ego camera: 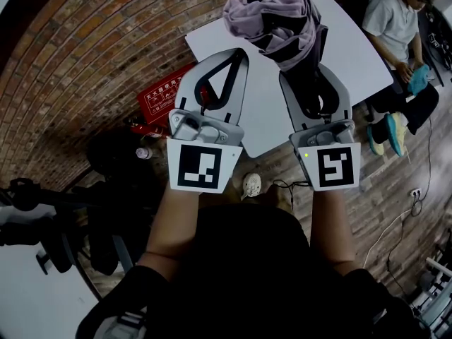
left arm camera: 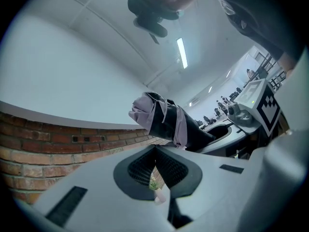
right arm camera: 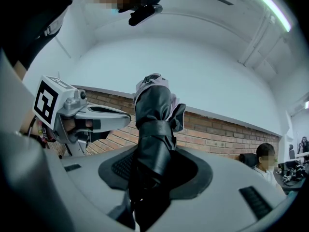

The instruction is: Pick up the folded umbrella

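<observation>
The pick-up looks done. The right hand-held gripper (ego camera: 308,76) is clamped on the umbrella (ego camera: 277,18), whose black and lilac bundle sticks out past the jaws over the white worktop (ego camera: 357,51). Judging by the gripper views, where the umbrella stands against wall and ceiling with nothing under it, it is lifted clear. What may be left is only to carry it off or set it somewhere; the task names nothing further. The left hand-held gripper (ego camera: 239,54) has its jaws together on nothing and is held just beside the right one.

The right gripper view shows the grip itself: the umbrella (right arm camera: 154,124), bound by its strap, is pinched low down between the pads, which the head view hides behind folds of cloth. The left gripper view shows its own pads meeting (left arm camera: 157,166), with the umbrella (left arm camera: 164,120) seen side-on beyond them. Only the head view shows the worktop below, a red box (ego camera: 166,94) on the floor and a seated person (ego camera: 395,27) at the far corner.
</observation>
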